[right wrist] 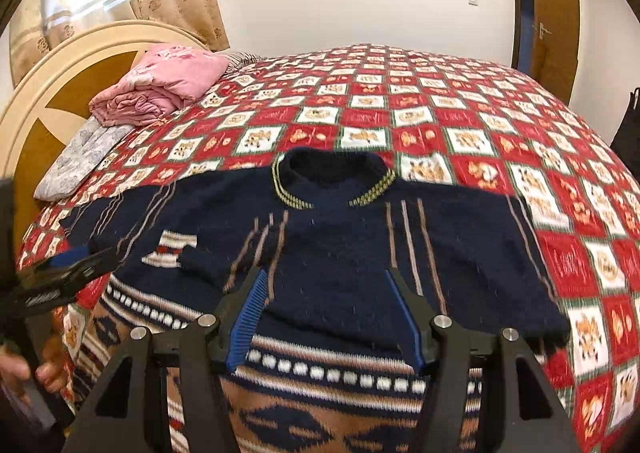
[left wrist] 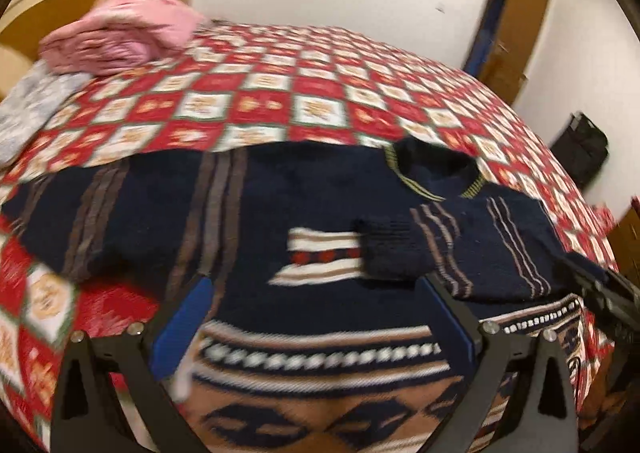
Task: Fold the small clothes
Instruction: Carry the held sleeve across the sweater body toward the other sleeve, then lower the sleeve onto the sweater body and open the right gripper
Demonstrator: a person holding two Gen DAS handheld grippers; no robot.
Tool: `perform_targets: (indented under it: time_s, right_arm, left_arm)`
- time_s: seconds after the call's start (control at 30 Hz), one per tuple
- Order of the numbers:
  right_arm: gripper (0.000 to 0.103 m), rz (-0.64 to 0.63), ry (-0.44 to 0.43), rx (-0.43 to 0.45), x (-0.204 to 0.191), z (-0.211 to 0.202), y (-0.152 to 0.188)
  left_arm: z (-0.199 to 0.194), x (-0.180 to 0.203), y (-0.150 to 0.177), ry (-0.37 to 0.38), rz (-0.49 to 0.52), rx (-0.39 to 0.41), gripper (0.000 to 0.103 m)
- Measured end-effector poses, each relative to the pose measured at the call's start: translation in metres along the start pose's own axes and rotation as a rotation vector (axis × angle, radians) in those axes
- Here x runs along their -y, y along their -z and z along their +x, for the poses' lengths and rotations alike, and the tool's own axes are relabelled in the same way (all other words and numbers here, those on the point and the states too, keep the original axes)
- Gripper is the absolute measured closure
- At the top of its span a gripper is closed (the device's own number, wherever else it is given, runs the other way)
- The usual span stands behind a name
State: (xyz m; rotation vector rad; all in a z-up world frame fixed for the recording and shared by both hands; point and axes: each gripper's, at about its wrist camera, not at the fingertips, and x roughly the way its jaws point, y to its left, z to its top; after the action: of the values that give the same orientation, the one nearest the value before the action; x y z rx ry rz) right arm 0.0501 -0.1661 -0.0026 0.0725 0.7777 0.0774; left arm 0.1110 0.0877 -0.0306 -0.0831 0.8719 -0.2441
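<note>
A navy knitted sweater (right wrist: 340, 245) with tan stripes and a patterned tan hem lies flat on the bed, collar (right wrist: 332, 181) away from me. One sleeve is folded across the chest, its cuff (right wrist: 200, 261) near the white-and-red motif; the sweater also shows in the left wrist view (left wrist: 280, 221). My left gripper (left wrist: 316, 285) is open above the sweater's lower body and holds nothing. It also shows from the side at the left of the right wrist view (right wrist: 72, 261). My right gripper (right wrist: 326, 277) is open above the sweater's middle and holds nothing.
The bed has a red and white checked cover (right wrist: 400, 101). A folded pink blanket (right wrist: 160, 85) and a grey pillow (right wrist: 80, 157) lie at the headboard (right wrist: 48, 93). A wooden door (right wrist: 552, 13) stands at the far right; a black bag (left wrist: 580, 149) sits beside the bed.
</note>
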Motion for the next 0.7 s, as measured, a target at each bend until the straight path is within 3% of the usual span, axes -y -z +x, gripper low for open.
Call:
perform_targets:
  time_s: [0.1, 0.2, 0.33, 0.43, 0.5, 0.57, 0.67, 0.7]
  right_arm:
    - [0.042, 0.005, 0.006, 0.004, 0.001, -0.009, 0.017]
    - [0.042, 0.012, 0.023, 0.016, 0.008, -0.018, 0.028]
    - [0.042, 0.023, 0.043, 0.018, 0.019, -0.025, 0.037]
    - [0.042, 0.054, 0.05, 0.017, 0.032, -0.027, 0.041]
    - [0.042, 0.087, 0.07, 0.024, 0.046, -0.031, 0.043]
    - [0.042, 0.123, 0.09, 0.033, 0.062, -0.036, 0.044]
    - [0.042, 0.169, 0.141, 0.044, 0.089, -0.045, 0.046]
    - [0.042, 0.186, 0.165, 0.05, 0.099, -0.048, 0.047]
  left_arm:
    - [0.023, 0.017, -0.005, 0.034, 0.037, -0.048, 0.021]
    - [0.045, 0.031, -0.004, 0.057, 0.047, -0.099, 0.021]
    - [0.062, 0.031, -0.001, 0.139, -0.049, -0.162, 0.021]
    - [0.063, 0.038, -0.004, 0.149, -0.067, -0.143, 0.025]
    - [0.066, 0.038, -0.006, 0.197, -0.11, -0.153, 0.047]
    - [0.069, 0.036, -0.008, 0.201, -0.13, -0.16, 0.063]
    - [0.072, 0.033, -0.008, 0.273, -0.166, -0.164, 0.086]
    - [0.071, 0.033, -0.008, 0.299, -0.18, -0.154, 0.087]
